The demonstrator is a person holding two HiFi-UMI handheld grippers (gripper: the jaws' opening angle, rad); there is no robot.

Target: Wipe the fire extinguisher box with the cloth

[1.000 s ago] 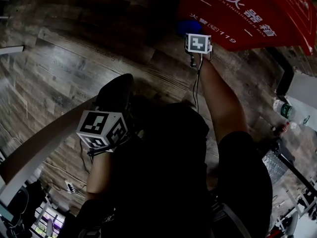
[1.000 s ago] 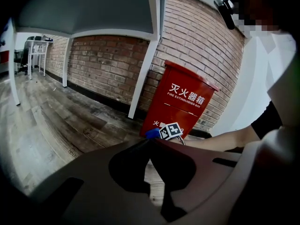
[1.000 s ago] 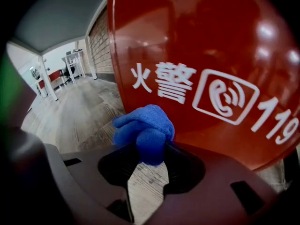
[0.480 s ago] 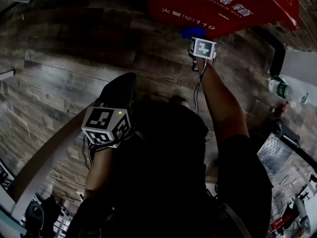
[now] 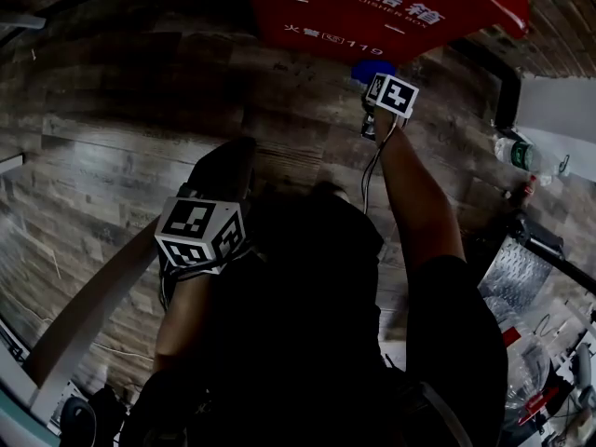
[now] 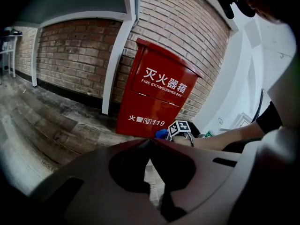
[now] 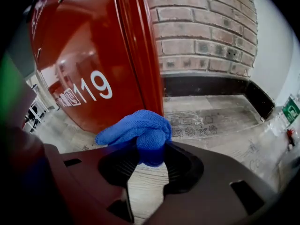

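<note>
Right gripper (image 7: 150, 148), shifted to upright box's (image 7: 89, 55) lower corner, grasping cloth (image 7: 138, 129); left gripper (image 6: 151, 141) clenched

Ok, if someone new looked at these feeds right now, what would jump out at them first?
The bright red fire extinguisher box stands out first, set against the brick wall. Next comes the blue cloth bunched in the right gripper, held near the box's lower corner. The left gripper hangs back, shut and empty.
</note>
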